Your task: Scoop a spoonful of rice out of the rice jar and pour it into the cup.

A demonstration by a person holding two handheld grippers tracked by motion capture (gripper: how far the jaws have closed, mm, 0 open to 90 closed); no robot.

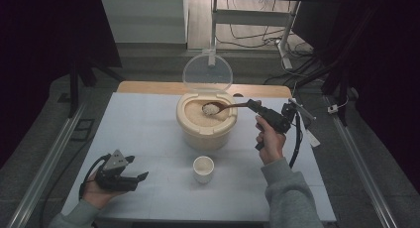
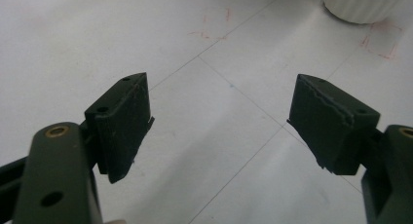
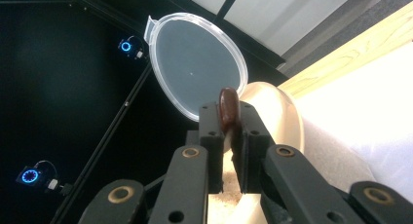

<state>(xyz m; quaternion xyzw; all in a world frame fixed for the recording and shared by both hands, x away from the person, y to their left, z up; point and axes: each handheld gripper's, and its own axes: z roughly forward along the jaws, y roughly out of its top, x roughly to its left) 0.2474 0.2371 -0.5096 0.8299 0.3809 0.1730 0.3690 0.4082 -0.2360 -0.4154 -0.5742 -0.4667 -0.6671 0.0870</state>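
The left gripper (image 1: 130, 176) rests low on the table (image 1: 148, 119), jaws spread and empty, well clear to the side of the work. Ahead and to its right stands the white cup (image 1: 203, 168), just in front of the rice container (image 1: 206, 121), whose clear lid (image 1: 207, 72) stands hinged up behind. The right gripper (image 1: 253, 105) is clamped on the brown spoon (image 1: 225, 108), its heaped bowl out past the jaws, over the rice. Judged: keep the spoon level, lift clear of the near rim, then travel back toward the cup; that path looks open
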